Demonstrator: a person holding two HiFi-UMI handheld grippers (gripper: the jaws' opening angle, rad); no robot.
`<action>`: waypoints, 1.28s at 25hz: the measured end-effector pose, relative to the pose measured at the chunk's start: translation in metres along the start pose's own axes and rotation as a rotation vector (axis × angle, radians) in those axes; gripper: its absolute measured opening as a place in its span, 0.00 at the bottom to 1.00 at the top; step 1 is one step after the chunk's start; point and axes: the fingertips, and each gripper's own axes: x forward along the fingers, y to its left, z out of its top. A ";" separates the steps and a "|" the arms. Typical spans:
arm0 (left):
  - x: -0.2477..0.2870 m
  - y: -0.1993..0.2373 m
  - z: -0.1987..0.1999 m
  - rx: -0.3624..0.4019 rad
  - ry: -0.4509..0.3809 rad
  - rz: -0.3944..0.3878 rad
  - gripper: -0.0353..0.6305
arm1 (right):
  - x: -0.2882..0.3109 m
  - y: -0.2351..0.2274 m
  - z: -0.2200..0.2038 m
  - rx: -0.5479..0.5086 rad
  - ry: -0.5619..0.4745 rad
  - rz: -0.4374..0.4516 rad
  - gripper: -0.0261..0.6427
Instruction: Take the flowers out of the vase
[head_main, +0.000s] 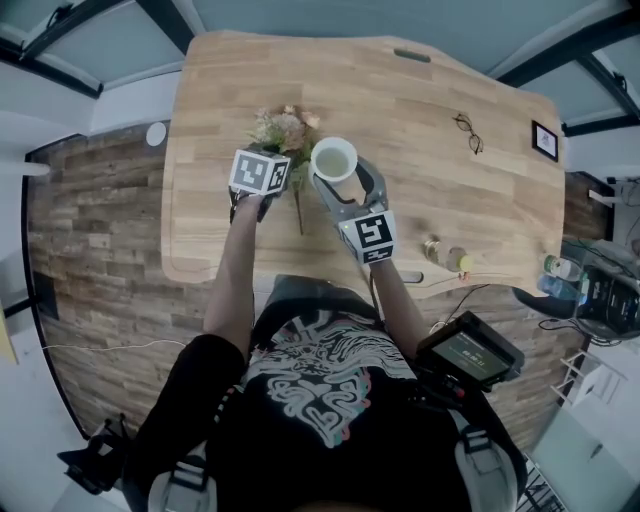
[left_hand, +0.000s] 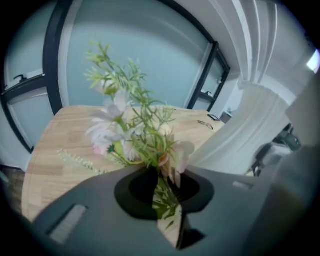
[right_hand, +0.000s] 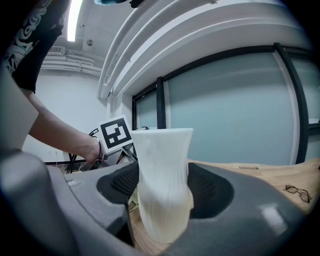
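Head view first: flowers (head_main: 283, 130) are out of the vase (head_main: 334, 158) and lie low over the wooden table (head_main: 450, 220), just left of it, with one thin stem (head_main: 298, 210) trailing back toward me. I cannot tell whether they rest on the wood. My left gripper (head_main: 266, 163) sits at the base of the blooms, and my right gripper (head_main: 342, 178) reaches round the vase. Left gripper view: jaws stand narrow, pinched on the bunched green stems just below the blossoms, and the white ribbed vase wall is close at the right. Right gripper view: jaws stand wide with the pads against the vase's narrow waist, holding it upright on the table. Handling, in my judgement: the spray looks light and limp, and the petals and fine leaves would crush easily, so the bundled stems are the right place to grip, and only lightly. The vase looks smooth, rigid and empty, hence tippy, so the waist is the sound place for its hold.
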 end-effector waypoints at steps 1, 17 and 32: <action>0.002 0.001 0.000 -0.004 0.001 0.004 0.13 | 0.001 0.000 0.001 0.000 -0.005 -0.003 0.49; -0.008 -0.010 0.007 -0.151 -0.103 0.026 0.49 | -0.018 0.001 0.016 -0.040 -0.015 0.028 0.50; -0.082 -0.034 0.041 -0.111 -0.390 0.050 0.05 | -0.049 0.004 0.034 -0.027 -0.046 -0.016 0.50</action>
